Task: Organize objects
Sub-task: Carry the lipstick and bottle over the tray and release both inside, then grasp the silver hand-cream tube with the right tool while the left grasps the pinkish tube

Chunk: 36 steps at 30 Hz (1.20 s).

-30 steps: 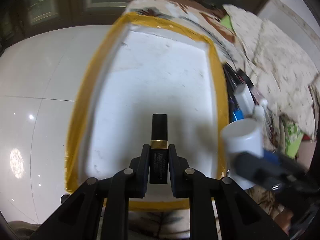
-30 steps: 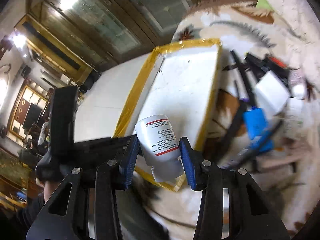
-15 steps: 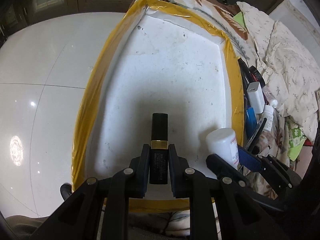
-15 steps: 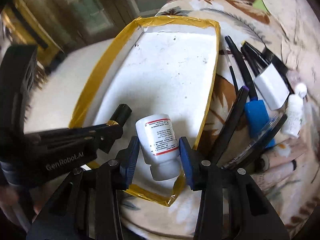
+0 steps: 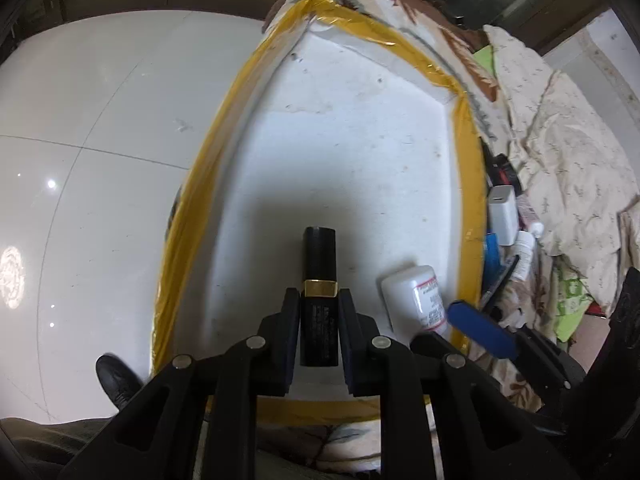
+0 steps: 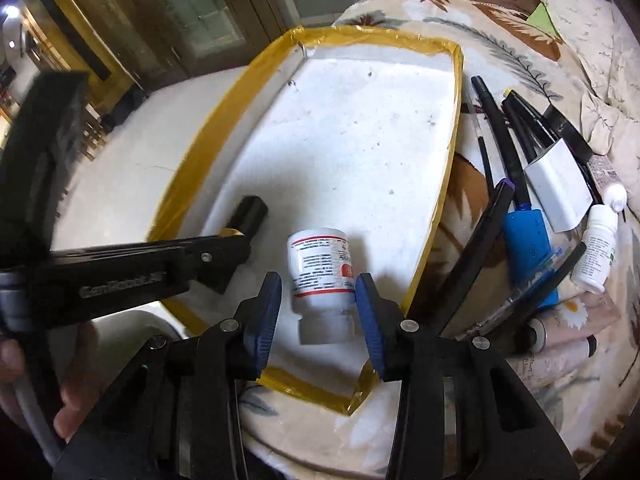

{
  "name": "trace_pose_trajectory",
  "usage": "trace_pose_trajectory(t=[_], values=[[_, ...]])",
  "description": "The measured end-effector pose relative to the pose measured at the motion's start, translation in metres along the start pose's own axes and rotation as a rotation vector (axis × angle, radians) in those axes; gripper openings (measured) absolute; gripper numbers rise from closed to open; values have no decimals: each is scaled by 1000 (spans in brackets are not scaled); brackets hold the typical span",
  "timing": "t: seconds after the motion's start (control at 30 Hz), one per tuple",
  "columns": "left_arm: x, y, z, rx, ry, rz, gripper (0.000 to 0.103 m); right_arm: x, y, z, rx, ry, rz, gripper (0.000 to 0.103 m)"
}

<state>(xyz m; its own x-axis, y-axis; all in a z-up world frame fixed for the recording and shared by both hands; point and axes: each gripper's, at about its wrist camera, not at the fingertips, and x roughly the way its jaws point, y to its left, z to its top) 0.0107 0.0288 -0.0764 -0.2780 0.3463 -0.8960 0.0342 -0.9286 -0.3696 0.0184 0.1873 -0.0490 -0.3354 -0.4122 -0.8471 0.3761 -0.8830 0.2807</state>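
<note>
Both claws have come down into the tray (image 6: 448,168) since a second ago. My left claw (image 5: 319,312) stays clenched on the black tube (image 5: 319,280), its far end low over the white tray floor. My right claw (image 6: 318,300) is easing open around the white bottle (image 6: 320,268), a gap showing beside the left pad, bottle near the tray's right rim. Pens (image 6: 500,136), a charger (image 6: 558,184) and a small bottle (image 6: 596,248) lie on the blanket (image 6: 520,60) to the right.

We have brought the bottle (image 6: 322,270) down inside the tray (image 6: 448,168), beside our left gripper (image 5: 319,334). Our right gripper (image 6: 318,312) is opening, its left pad (image 6: 266,312) now clear of the bottle between them.
</note>
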Motion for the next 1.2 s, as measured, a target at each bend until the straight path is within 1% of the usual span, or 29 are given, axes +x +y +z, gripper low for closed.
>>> trace_pose_trajectory(t=[0.03,0.07,0.1,0.17,0.2,0.23,0.27,0.3,0.37,0.4,0.43,0.5,0.57,0.6,0.63,0.67,0.73,0.8,0.83,0.9,1.0,1.03,1.1,1.17,1.2], values=[[-6,-3,-2,12,-31,-9,19,-4,2,-1,-3,-14,8,50],[-10,-6,-3,31,-55,-13,21,-12,3,-1,-14,-40,2,52],[-14,-10,-4,53,-76,-15,26,-19,2,-1,-11,-57,6,52],[-23,-18,-8,87,-127,9,33,-35,-5,-3,22,-82,82,52],[-26,-21,-9,101,-147,23,42,-43,-9,-5,36,-95,101,52],[-26,-26,-9,122,-158,58,55,-49,-13,-8,46,-110,104,52],[-24,-29,-9,141,-152,96,57,-56,-18,-10,60,-125,111,52],[-22,-29,-8,141,-145,106,57,-59,-23,-12,71,-129,114,52],[-26,-31,-8,147,-147,59,57,-61,-31,-14,92,-122,99,52],[-29,-33,-9,155,-163,53,57,-62,-35,-15,97,-116,99,52],[-34,-39,-12,173,-190,51,57,-65,-40,-18,103,-119,90,52],[-35,-53,-17,219,-194,35,57,-71,-57,-25,132,-129,51,52],[-31,-75,-23,264,-168,23,57,-77,-85,-36,218,-129,47,52],[-28,-86,-25,264,-145,5,57,-79,-100,-42,269,-130,47,52],[-27,-99,-28,278,-124,-31,57,-80,-115,-48,317,-128,44,52],[-27,-111,-31,304,-128,-42,57,-80,-131,-56,377,-122,38,52],[-25,-138,-40,392,-151,-35,57,-80,-152,-65,452,-119,39,52],[-16,-157,-46,444,-137,-37,57,-78,-167,-69,495,-123,26,52],[-8,-164,-48,467,-128,-24,57,-75,-172,-67,507,-121,33,52],[2,-164,-52,464,-119,-20,57,-71,-177,-64,536,-123,41,52],[13,-153,-55,418,-108,-37,56,-60,-183,-59,585,-110,48,52],[13,-148,-58,411,-111,-54,56,-53,-186,-59,609,-102,71,52],[10,-148,-61,418,-119,-70,56,-45,-189,-62,642,-78,85,52],[6,-154,-64,449,-157,-53,56,-48,-189,-69,654,-87,86,52],[7,-156,-65,453,-160,-45,56,-49,-187,-73,648,-85,76,52]])
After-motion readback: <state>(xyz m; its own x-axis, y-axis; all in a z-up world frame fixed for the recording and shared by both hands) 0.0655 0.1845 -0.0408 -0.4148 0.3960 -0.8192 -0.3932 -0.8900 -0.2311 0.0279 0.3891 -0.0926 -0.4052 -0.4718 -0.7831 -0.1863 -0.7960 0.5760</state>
